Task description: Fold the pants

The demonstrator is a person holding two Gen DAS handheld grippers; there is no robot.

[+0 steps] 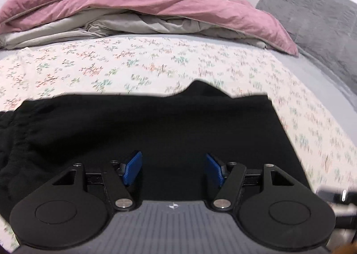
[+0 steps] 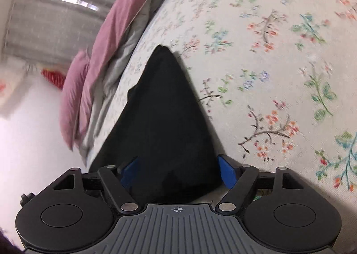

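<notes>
On the flowered sheet [image 1: 156, 62] of a bed, the black pants [image 1: 145, 124] lie spread flat, and the fold looks to be only at its start or between folds: neither tool has cloth in its grip. The left gripper [image 1: 173, 170] hovers over the pants with its blue pads [image 1: 132, 170] wide apart and nothing between them; dark cloth fills the view under and ahead of it, with a gathered, wrinkled part, likely the waistband, off to its left and a straight edge running away at its right. The right gripper [image 2: 178, 172] is likewise released, its jaws spread to either side of a narrowing stretch of the pants [image 2: 160, 120] that runs away from it to a point, probably a leg or a folded corner; whether the pads touch the cloth I cannot tell. A pink duvet [image 1: 138, 4] and a grey pillow [image 1: 312, 15] lie heaped well beyond the pants at the far side. By my judgement, the next move calls for each gripper to drop to an edge, close on the cloth, and carry it over in step so the layers meet squarely without bunching.
</notes>
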